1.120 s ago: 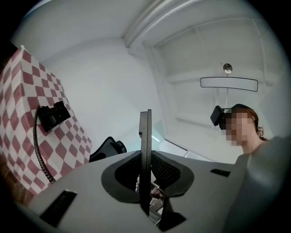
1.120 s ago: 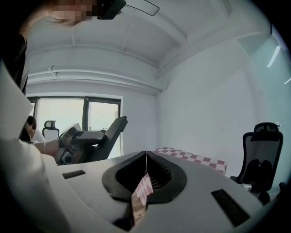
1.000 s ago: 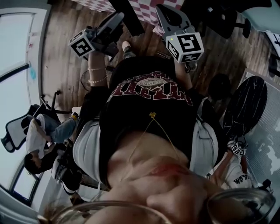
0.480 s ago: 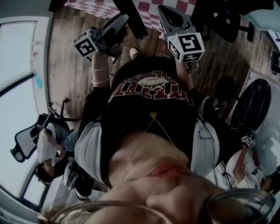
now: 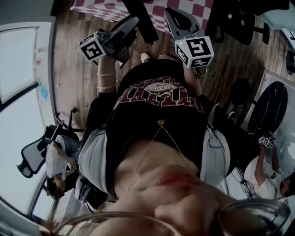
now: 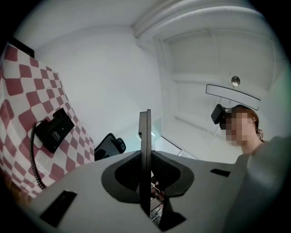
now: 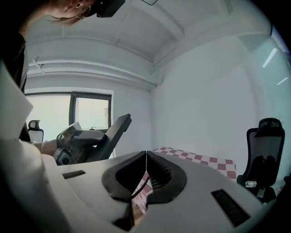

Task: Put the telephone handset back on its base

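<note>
In the left gripper view a black telephone (image 6: pixel 54 129) with a coiled cord (image 6: pixel 32 154) lies on a red-and-white checked cloth (image 6: pixel 18 95) at the left. I cannot separate handset from base there. My left gripper (image 6: pixel 144 113) is shut with nothing in it, well apart from the phone. My right gripper (image 7: pixel 146 154) is shut and empty too, its jaws pointing over the checked table (image 7: pixel 195 159). In the head view both grippers, left (image 5: pixel 131 23) and right (image 5: pixel 173 11), are held out near the table's edge (image 5: pixel 106 7); no phone shows there.
Black office chairs stand near the table (image 6: pixel 109 145) (image 7: pixel 266 150). The head view is mostly filled by my own torso in a black shirt (image 5: pixel 156 101). Wooden floor (image 5: pixel 73 69) lies below, with seated people at the left (image 5: pixel 57 161) and right (image 5: pixel 267 170).
Both grippers stay shut and have shifted only slightly near the table edge. The head view has drifted a little, and the people in the background have moved.
</note>
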